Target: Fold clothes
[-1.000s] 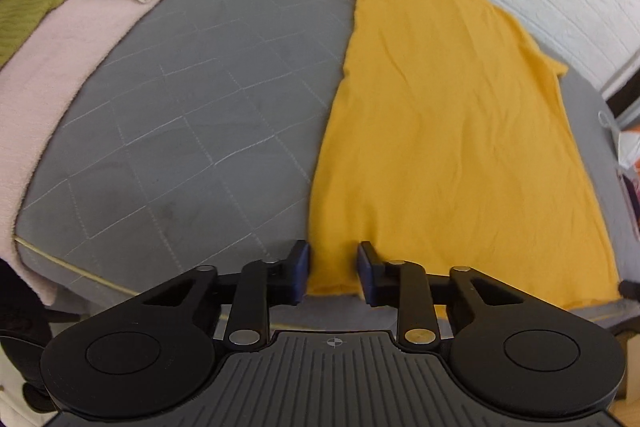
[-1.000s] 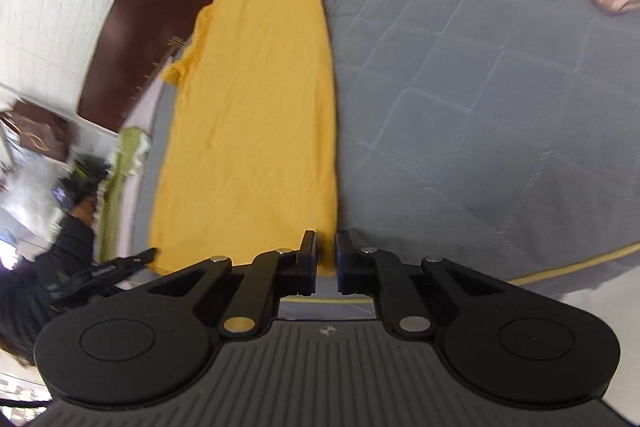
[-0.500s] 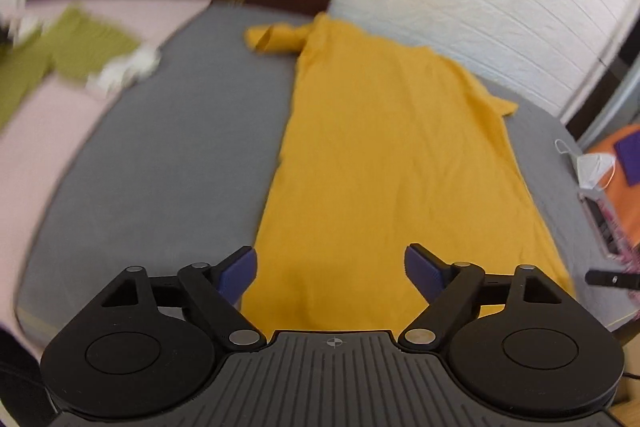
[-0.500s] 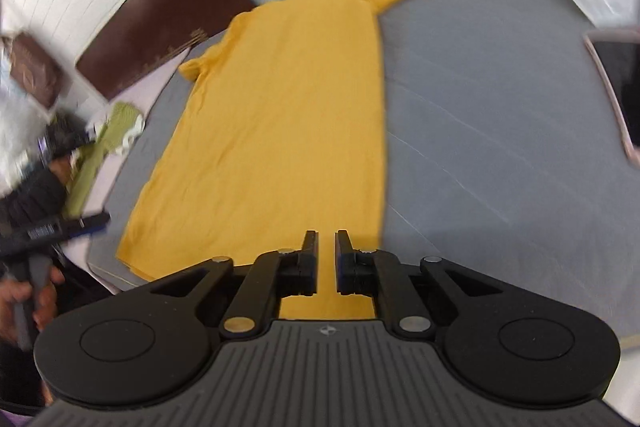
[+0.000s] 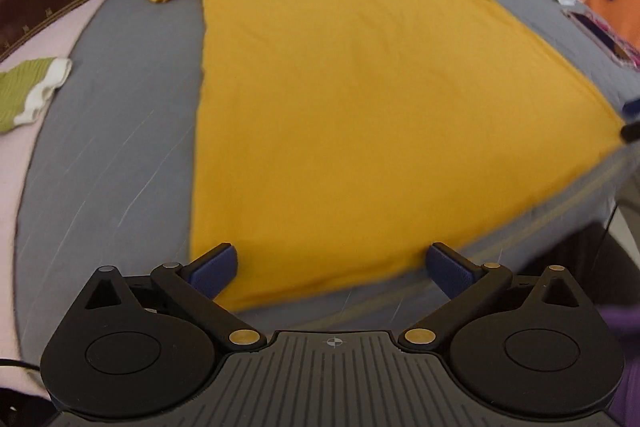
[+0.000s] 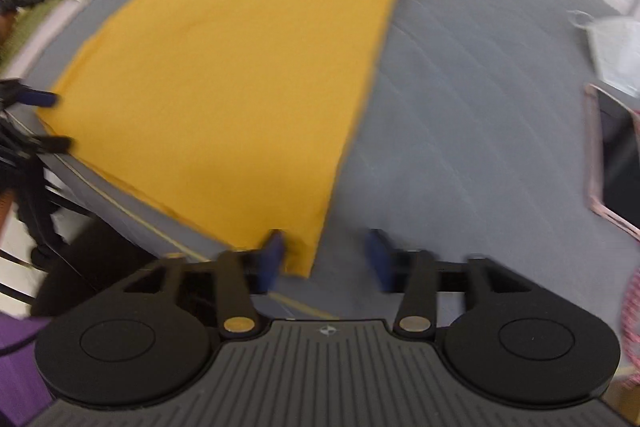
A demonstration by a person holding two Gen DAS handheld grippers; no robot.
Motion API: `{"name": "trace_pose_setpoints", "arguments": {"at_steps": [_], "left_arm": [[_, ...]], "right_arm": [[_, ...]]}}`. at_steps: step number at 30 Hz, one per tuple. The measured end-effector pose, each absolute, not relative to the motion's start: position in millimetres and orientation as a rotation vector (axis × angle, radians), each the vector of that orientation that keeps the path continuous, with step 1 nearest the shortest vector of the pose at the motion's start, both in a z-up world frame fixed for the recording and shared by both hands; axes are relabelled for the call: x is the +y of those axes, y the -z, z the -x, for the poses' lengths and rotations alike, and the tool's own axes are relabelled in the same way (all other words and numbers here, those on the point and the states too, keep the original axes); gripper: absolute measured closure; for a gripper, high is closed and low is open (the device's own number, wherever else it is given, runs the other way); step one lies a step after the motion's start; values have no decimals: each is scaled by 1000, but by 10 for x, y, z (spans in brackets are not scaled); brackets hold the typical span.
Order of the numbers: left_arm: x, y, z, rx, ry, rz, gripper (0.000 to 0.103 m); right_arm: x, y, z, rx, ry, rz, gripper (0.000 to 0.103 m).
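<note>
We see the shirt (image 5: 360,99) flat on the bed (image 5: 112,155), long axis running away from us, hem nearest. Left gripper (image 5: 332,269) and right gripper (image 6: 326,257) both spread wide, empty.

left claw (image 5: 332,267): black, ribbed housing, blue pads, brass pivot screws | right claw (image 6: 326,253): same | purple sleeve (image 6: 20,359)
</note>
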State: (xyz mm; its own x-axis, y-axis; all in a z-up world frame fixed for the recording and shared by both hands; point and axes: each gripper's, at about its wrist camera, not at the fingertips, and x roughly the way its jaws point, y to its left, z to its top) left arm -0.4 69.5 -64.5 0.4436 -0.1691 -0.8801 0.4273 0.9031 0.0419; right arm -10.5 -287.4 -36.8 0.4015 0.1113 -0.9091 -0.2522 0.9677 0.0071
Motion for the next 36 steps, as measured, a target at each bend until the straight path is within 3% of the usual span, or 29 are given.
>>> {"name": "trace_pose_setpoints", "arguments": {"at_steps": [2,4,9,12,16,19,21,22,23,29,32,36], "left_arm": [[779,557,45,1067,375,-250,5],[811,404,7,1047,402,-153,8],[473,62,-323,861,518,4,2],[177,275,-719,846,476,-9,0],[160,563,-1059,874,342,-32,0],[303,446,-1083,844,319,-18,0],[398,367,-1099,825,304,-8,0],[445,328,-1107,815,296,-3,0],[493,289,-1116,805,288,2,2],[558,51,-1414,751,300,57,0],[196,146,-1966,777,318,57,0],[95,527,-2503,862,228,98,0]], "right_arm": [[-2988,287,177,1120,-198,138,37],[-3008,129,189,1060,-232,88,38],[-2529,-75,-270,917,-378,36,37],[-2214,35,-729,868,-414,53,31],[-2157,401,-1250,967,-401,33,31],[-2539,493,-1313,973,-339,7,38],[-2857,445,-1322,981,-288,-68,55],[-2977,416,-1340,982,-232,-78,38],[-3010,363,-1388,964,-200,-74,35],[-2857,-31,-1839,796,-272,-123,31],[-2450,24,-2397,828,-282,-93,25],[-2322,408,-3049,952,-218,-115,25]]}}
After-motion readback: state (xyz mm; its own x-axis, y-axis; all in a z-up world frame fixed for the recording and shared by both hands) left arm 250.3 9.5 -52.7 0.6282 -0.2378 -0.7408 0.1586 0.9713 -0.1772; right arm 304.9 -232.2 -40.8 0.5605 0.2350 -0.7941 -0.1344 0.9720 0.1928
